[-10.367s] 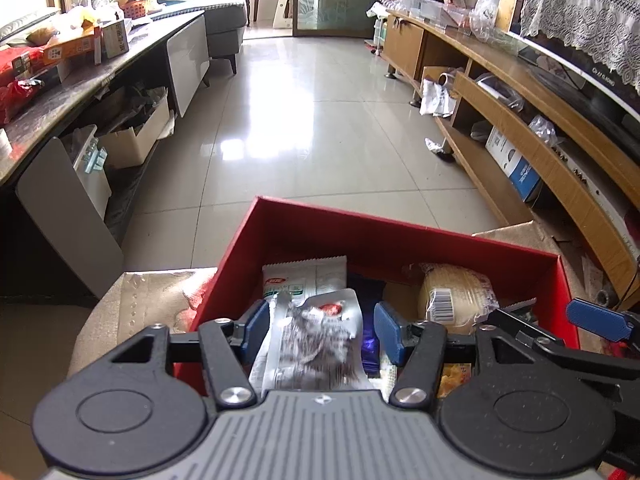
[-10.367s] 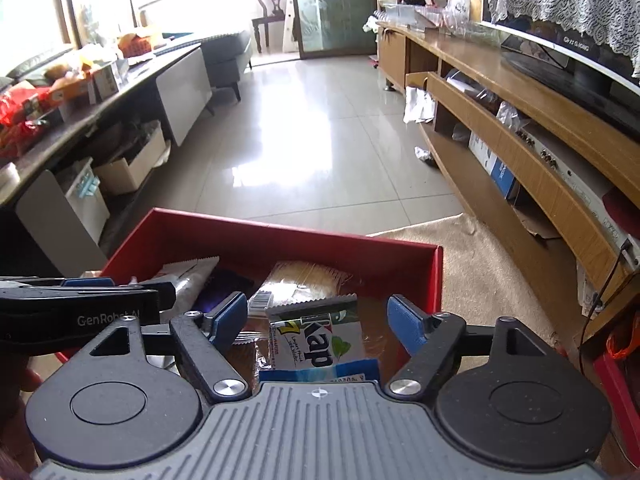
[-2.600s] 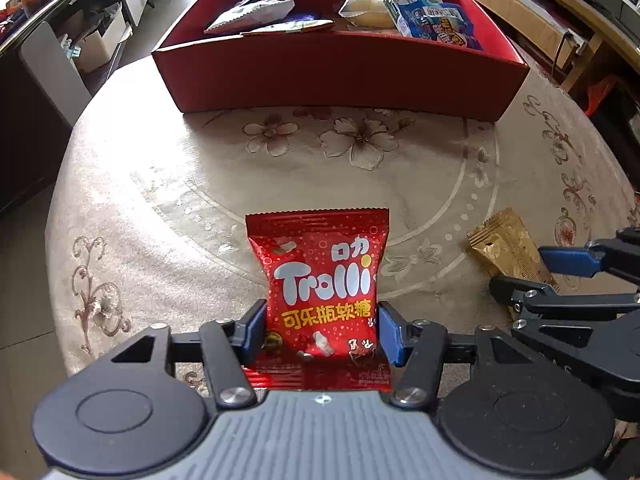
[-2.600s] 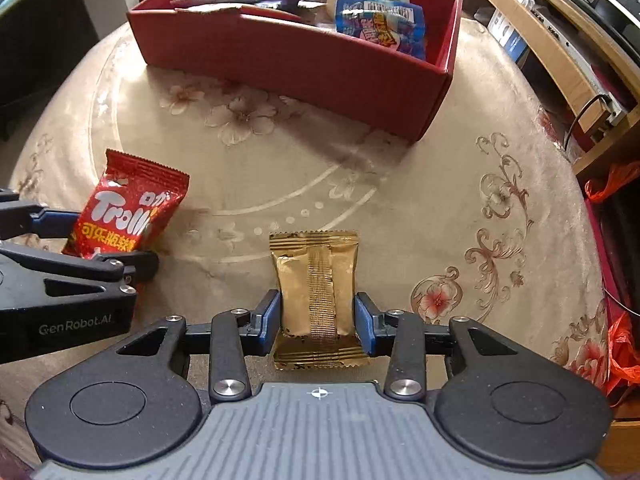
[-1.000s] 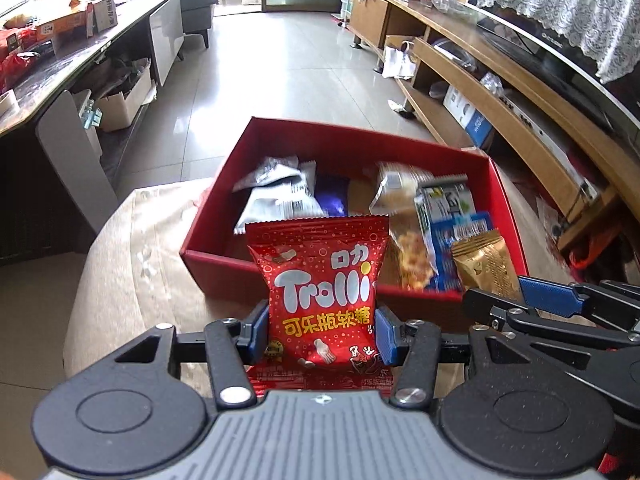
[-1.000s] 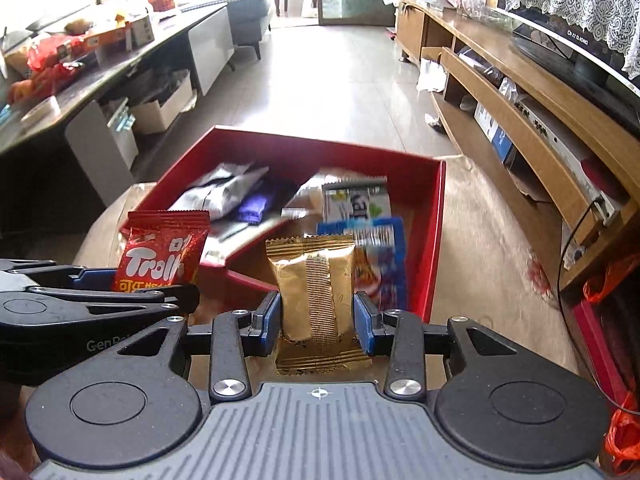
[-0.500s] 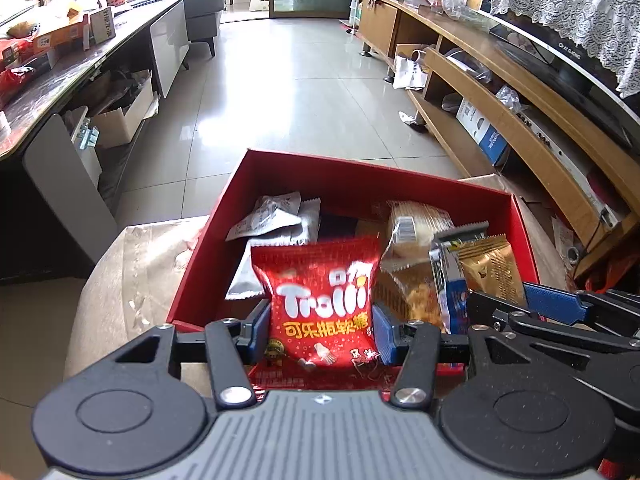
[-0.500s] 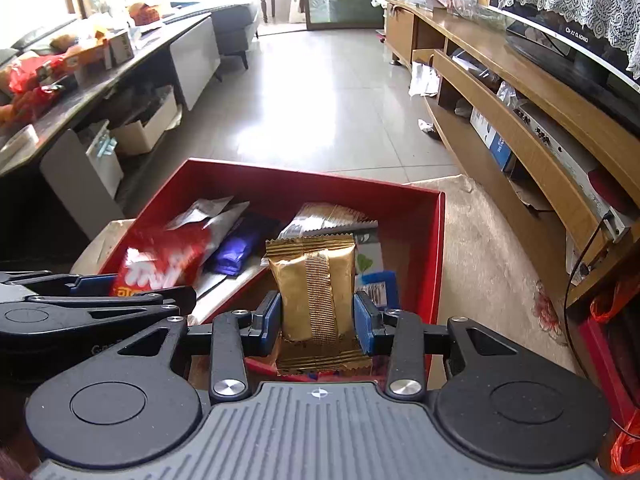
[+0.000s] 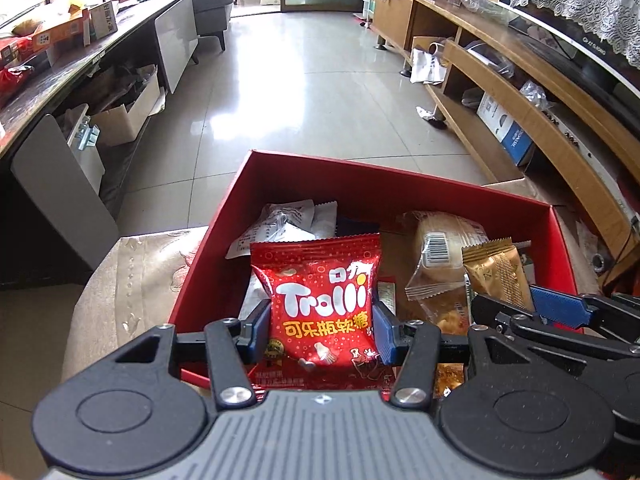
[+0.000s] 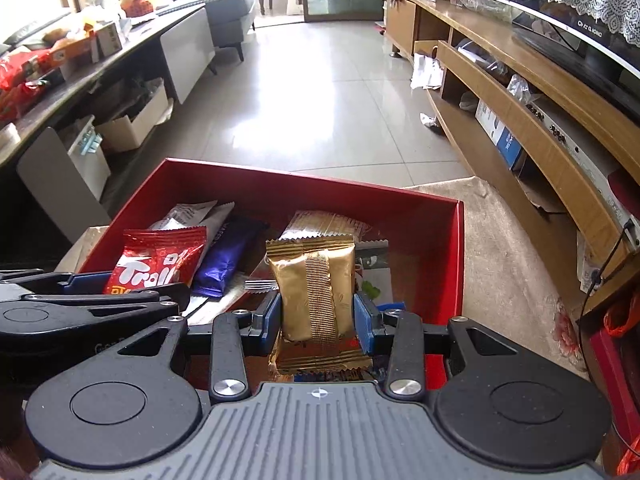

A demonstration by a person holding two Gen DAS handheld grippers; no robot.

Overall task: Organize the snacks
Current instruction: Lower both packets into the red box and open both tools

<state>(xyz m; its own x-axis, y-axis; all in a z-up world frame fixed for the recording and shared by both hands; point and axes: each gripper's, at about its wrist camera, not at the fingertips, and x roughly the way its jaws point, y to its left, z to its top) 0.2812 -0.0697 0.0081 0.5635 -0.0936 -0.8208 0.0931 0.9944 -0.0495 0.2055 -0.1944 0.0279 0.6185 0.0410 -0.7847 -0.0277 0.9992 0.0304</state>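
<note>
Both packs hang over the red box now: left gripper pinches the red Trolli bag, right gripper the gold packet. Looks light, crinkly, slippery stuff, so gripping mid-body across the width seems safest

One red box; two grippers, one packet each; roughly six loose packets inside, overlap hides some.

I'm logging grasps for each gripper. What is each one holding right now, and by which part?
The left gripper pinches the red Trolli bag by its lower side edges. The right gripper clamps the gold packet across its lower half, both above the red box.
</note>
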